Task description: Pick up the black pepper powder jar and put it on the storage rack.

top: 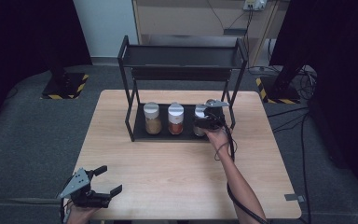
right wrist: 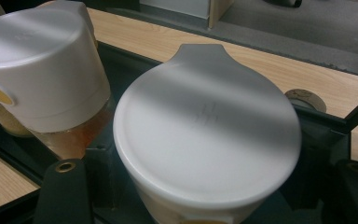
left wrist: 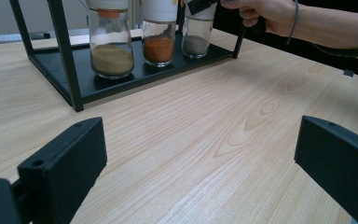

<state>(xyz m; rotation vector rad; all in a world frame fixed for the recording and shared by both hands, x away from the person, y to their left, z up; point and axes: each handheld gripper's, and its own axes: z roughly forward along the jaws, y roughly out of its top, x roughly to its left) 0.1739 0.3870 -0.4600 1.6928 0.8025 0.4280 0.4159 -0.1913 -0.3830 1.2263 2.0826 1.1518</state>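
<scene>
The left gripper (top: 106, 181) rests at the near left corner of the table (top: 177, 177), held low in the person's left hand (top: 77, 213) at the table's edge. Its jaws point forward and to the right across the bare wood and stand spread wide, with nothing between them.

Farther in, the right forearm (top: 240, 186) extends diagonally from the near edge toward the rack (top: 182, 70), with the cable trailing along it. The right hand (top: 218, 137) grips the right gripper (top: 204, 122) at the rack's lower shelf, wrist roughly level.

The right gripper's jaws are drawn in on the grey-filled jar (left wrist: 196, 35), one on each side just below its white lid (right wrist: 207, 123). This jar stands upright at the right end of the lower shelf. The red-filled jar (top: 175, 119) stands just beside it, and the tan-filled jar (top: 152, 119) stands farther left.
</scene>
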